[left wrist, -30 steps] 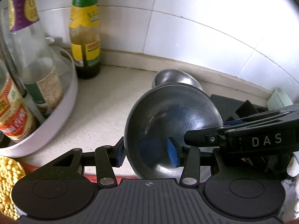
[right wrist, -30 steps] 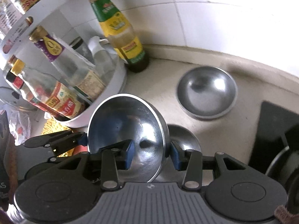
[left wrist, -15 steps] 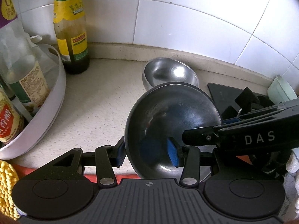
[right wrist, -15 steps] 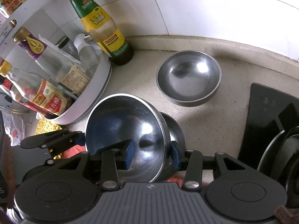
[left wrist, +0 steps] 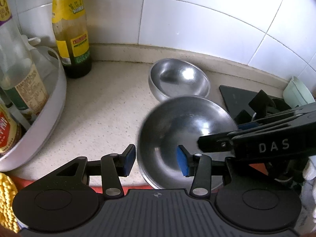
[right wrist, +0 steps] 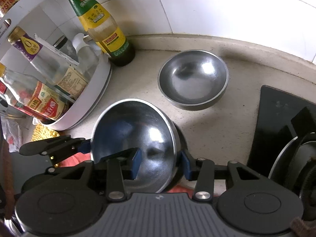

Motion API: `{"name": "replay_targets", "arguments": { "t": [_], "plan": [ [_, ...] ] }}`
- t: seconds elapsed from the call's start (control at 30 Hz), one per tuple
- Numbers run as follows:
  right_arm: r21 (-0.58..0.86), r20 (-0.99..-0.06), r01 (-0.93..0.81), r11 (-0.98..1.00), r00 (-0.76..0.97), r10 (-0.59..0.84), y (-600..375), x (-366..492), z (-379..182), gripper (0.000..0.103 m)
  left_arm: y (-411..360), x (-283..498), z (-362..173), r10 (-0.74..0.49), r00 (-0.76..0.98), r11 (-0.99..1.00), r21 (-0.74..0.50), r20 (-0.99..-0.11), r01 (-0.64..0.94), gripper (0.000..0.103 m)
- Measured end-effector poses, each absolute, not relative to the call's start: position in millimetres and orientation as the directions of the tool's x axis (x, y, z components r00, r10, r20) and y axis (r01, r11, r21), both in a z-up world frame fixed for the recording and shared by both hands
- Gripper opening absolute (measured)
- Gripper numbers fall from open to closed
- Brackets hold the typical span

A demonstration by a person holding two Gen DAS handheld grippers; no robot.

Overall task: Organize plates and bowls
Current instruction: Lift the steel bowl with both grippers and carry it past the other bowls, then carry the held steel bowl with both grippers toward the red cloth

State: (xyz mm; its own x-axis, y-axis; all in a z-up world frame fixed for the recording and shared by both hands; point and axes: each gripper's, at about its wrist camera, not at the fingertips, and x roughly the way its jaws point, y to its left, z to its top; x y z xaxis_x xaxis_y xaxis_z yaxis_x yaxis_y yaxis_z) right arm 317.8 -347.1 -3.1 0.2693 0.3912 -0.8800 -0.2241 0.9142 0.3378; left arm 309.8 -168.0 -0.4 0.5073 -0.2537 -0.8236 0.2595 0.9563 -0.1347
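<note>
Clamping one shiny steel bowl [right wrist: 136, 138] by opposite rims, tilted above the desk [right wrist: 207, 126]: left gripper [left wrist: 156, 161] and right gripper [right wrist: 161, 164] both narrowly closed on it, just in front of a second, matching bowl [right wrist: 193, 79]

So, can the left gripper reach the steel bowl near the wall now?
Probably not yet. The left gripper is shut on the held bowl, shared with the right gripper. The counter toward the far bowl looks free.
</note>
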Motion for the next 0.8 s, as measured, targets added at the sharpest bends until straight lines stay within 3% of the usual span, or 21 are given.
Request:
{"name": "replay_targets", "arguments": {
  "t": [0.47, 0.8],
  "plan": [
    [0.279, -0.872, -0.187, 0.942, 0.360, 0.330, -372, 333, 9, 0.042, -151, 331, 11, -0.210, 0.552, 0.972, -0.111, -0.807, 0.207, 0.055],
    [0.328, -0.841, -0.188, 0.926, 0.388, 0.377, -376, 358, 18, 0.043, -157, 370, 34, -0.229, 0.587, 0.967, -0.111, -0.777, 0.231, 0.062]
  ]
}}
